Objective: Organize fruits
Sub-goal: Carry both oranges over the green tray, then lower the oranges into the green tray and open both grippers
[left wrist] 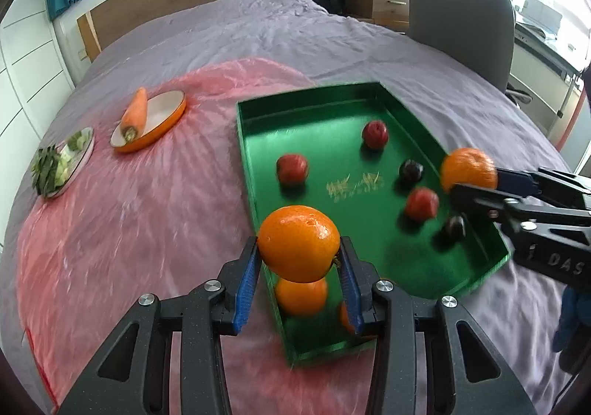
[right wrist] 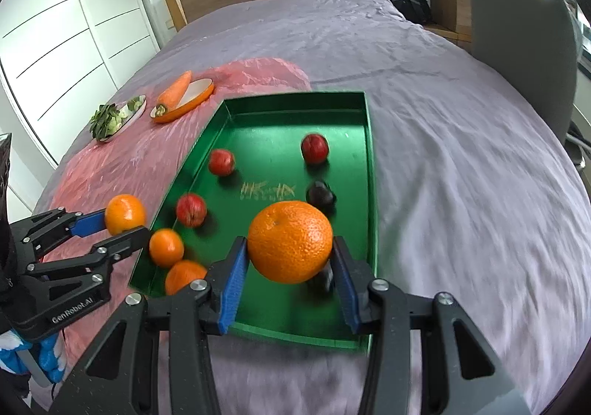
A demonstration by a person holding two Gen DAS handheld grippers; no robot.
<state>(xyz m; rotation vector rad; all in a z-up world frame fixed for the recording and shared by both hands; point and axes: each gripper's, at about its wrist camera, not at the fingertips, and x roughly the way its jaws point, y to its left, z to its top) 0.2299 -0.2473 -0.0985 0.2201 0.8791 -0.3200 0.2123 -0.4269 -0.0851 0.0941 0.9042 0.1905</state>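
Two oranges are being carried above a green tray (right wrist: 370,171) that is lying on a bed. The smaller orange (left wrist: 298,243) is sitting clamped between the blue pads of the left gripper (left wrist: 298,263), hanging over the tray's near left corner. The larger orange (right wrist: 290,241) is being squeezed the same way by the right gripper (right wrist: 290,267), over the near right part of the tray. Neither fruit is touching the tray floor.

Inside the tray, two more oranges (right wrist: 166,247) are resting in the near left corner, one just beside the other. Three red apples (right wrist: 314,148) are lying scattered across the middle and far part, well apart from one another. A dark plum (right wrist: 320,194) is sitting near the right wall, and a second dark fruit (left wrist: 455,226) is lying nearer, partly hidden behind the right gripper in its own view.

To the left of the tray, a pink cloth (left wrist: 122,215) is covering the purple bedspread (right wrist: 461,164). On its far side an orange dish (left wrist: 173,116) is holding a carrot (left wrist: 135,112) leaning over its rim, and left of that a plate of leafy greens (left wrist: 61,164) is sitting. A grey chair (left wrist: 461,16) is standing beyond the bed on the right.
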